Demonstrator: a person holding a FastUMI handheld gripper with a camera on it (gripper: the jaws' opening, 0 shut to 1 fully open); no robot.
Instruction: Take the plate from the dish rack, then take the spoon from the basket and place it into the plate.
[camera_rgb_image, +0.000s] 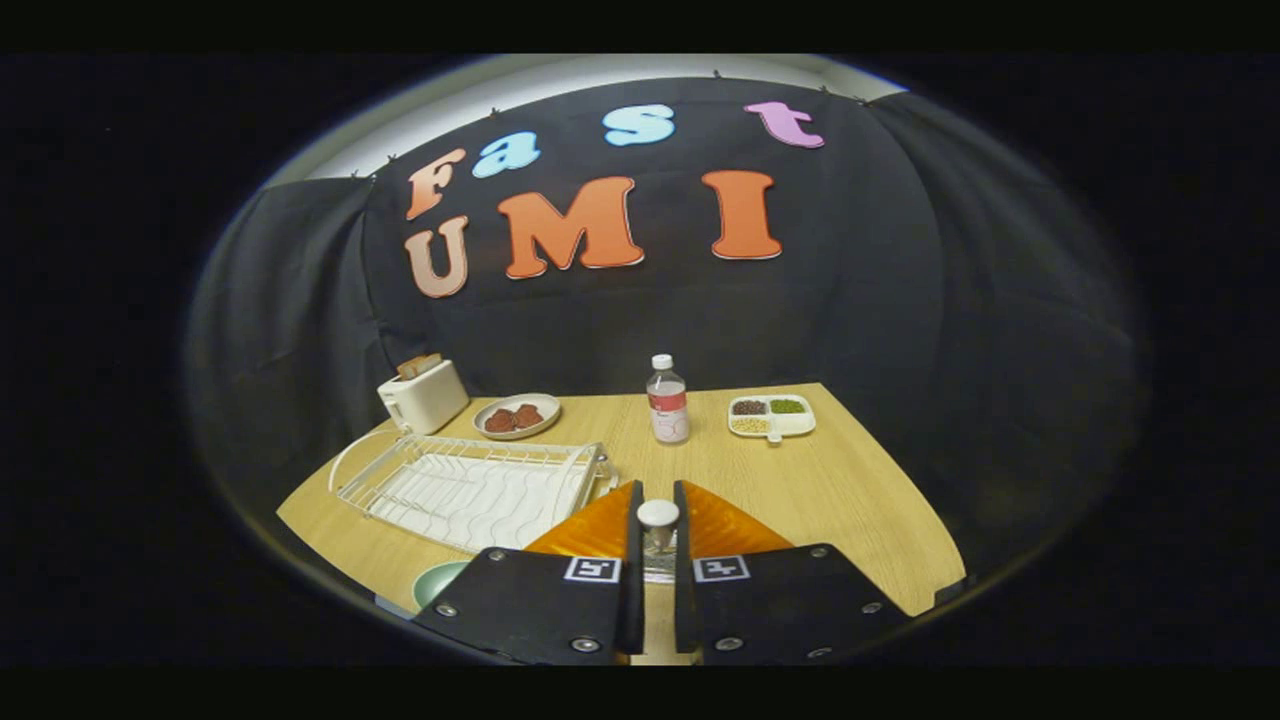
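Fingers (657, 515) narrowly grip a white-handled spoon (658, 514); dish rack (470, 487) near the table's left edge looks empty; plate placement remains.

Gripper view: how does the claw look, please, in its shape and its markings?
The claw has two flat black plates, each with a square black-and-white marker and silver screws. Its two wedge-shaped fingers narrow forward, with a white-topped object between them.
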